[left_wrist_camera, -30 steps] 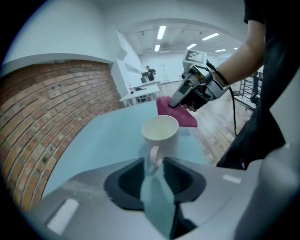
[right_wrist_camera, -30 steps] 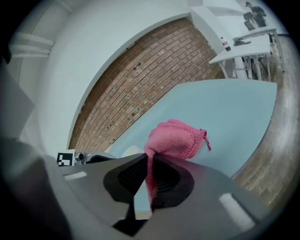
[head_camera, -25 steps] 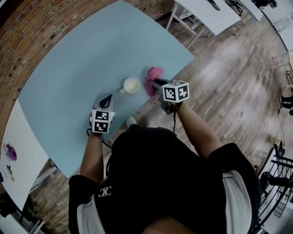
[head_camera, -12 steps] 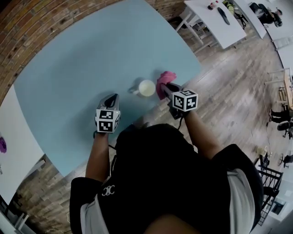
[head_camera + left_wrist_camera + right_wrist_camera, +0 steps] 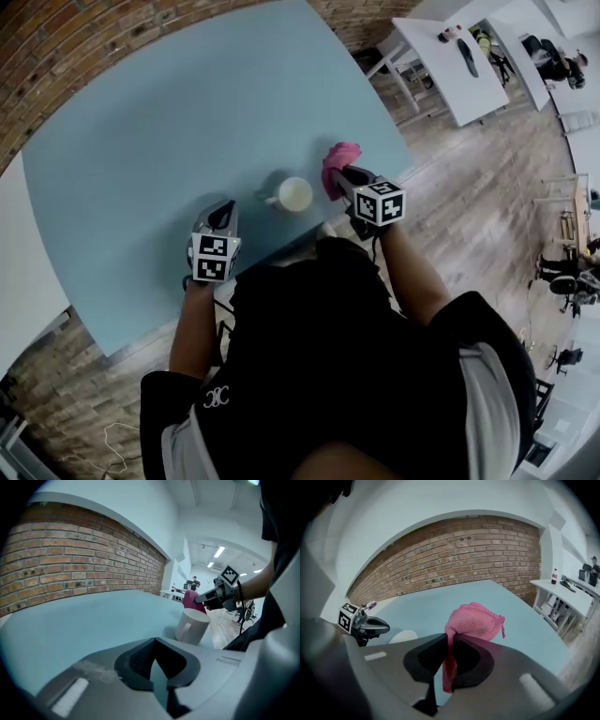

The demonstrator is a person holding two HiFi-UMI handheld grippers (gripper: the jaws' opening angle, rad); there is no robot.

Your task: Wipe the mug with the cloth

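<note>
Mug (image 5: 294,194), one; cloth (image 5: 338,163), one

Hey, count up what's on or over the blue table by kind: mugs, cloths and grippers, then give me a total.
Mugs: 1, the cream mug standing on the blue table.
Cloths: 1, the pink cloth, clamped in the right gripper.
Grippers: 2, the right gripper and the left gripper, which is shut and empty.
Total: 4.

Pale blue, cream, pink, brick red
The table (image 5: 141,131) is pale blue, the mug (image 5: 294,194) cream, the cloth (image 5: 338,159) bright pink; left cube (image 5: 211,257) and right cube (image 5: 380,202) show black-and-white squares; red-brown brickwork (image 5: 56,37) fills the upper left.
</note>
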